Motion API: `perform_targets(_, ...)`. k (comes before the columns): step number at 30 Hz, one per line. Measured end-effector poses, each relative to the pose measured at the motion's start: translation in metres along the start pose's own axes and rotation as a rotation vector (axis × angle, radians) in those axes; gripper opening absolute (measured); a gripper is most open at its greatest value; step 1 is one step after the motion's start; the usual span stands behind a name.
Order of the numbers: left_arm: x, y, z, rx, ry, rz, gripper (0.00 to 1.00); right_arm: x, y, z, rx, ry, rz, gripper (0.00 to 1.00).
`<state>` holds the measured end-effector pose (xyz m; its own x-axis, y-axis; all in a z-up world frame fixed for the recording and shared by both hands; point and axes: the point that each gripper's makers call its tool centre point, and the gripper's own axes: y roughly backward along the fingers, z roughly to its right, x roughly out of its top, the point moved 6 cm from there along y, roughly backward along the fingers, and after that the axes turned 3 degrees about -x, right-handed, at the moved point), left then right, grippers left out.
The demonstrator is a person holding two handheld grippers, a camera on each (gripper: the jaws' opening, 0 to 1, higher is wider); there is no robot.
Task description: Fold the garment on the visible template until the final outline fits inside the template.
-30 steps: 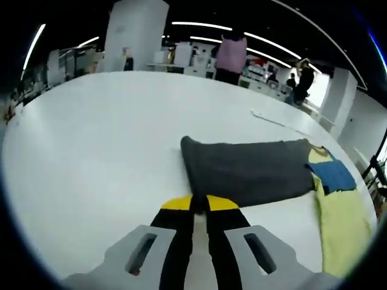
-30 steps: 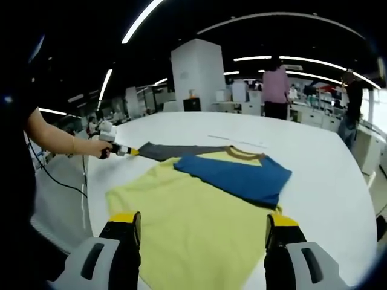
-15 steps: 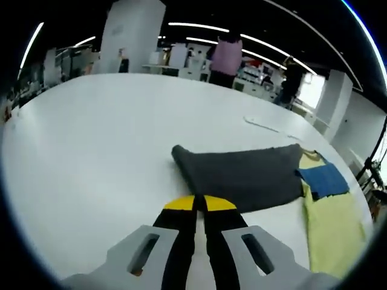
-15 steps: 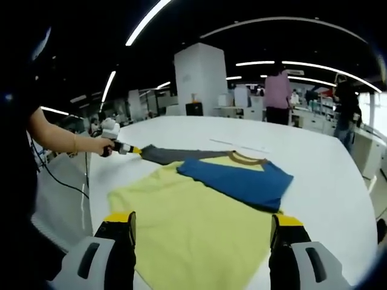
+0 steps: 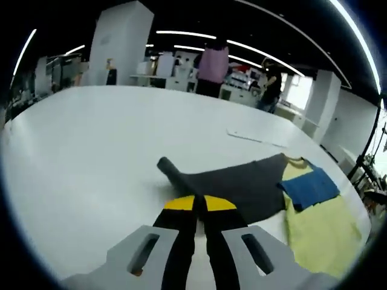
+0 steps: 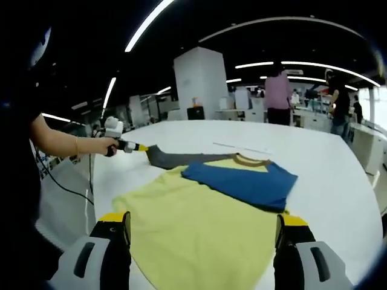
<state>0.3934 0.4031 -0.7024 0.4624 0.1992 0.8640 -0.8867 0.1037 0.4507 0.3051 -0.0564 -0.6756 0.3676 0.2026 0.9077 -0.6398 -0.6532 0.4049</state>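
Observation:
A yellow T-shirt (image 6: 199,223) lies flat on the white table (image 6: 320,157), with a brown collar (image 6: 253,160). Its blue sleeve (image 6: 242,181) is folded across the chest. My left gripper (image 5: 195,203) is shut on the edge of the grey sleeve (image 5: 236,184), whose cuff end curls up off the table. From the right gripper view, that left gripper (image 6: 132,145) is at the sleeve's far left tip (image 6: 175,158), held by a hand. My right gripper (image 6: 202,219) stands open over the shirt's near hem, gripping nothing. The blue sleeve (image 5: 308,187) and yellow body (image 5: 320,232) lie to the right.
A thin pale strip (image 6: 239,147) lies on the table beyond the collar. The table's left edge (image 6: 91,181) runs close to the person holding the grippers. People (image 6: 278,90) stand at desks far behind. Bare table (image 5: 91,139) spreads left of the grey sleeve.
The left gripper has lifted the grey sleeve's end and carried it toward the shirt body, so the flat sleeve now curls at its cuff. The right gripper stays open over the hem.

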Motion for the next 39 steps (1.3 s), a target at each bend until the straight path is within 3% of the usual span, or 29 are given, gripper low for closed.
perform_targets(4,0.008,-0.002,0.010,-0.035,-0.013,0.027,0.01,-0.001,-0.001,0.000,0.001,-0.006,-0.003,0.99)
perform_targets(17,0.022,-0.013,0.037,-0.115,-0.035,0.028,0.01,-0.006,0.001,0.009,0.004,-0.019,-0.004,0.99)
perform_targets(39,0.041,-0.033,0.096,-0.253,-0.030,0.063,0.01,-0.009,0.002,0.003,0.009,-0.031,-0.005,0.99)
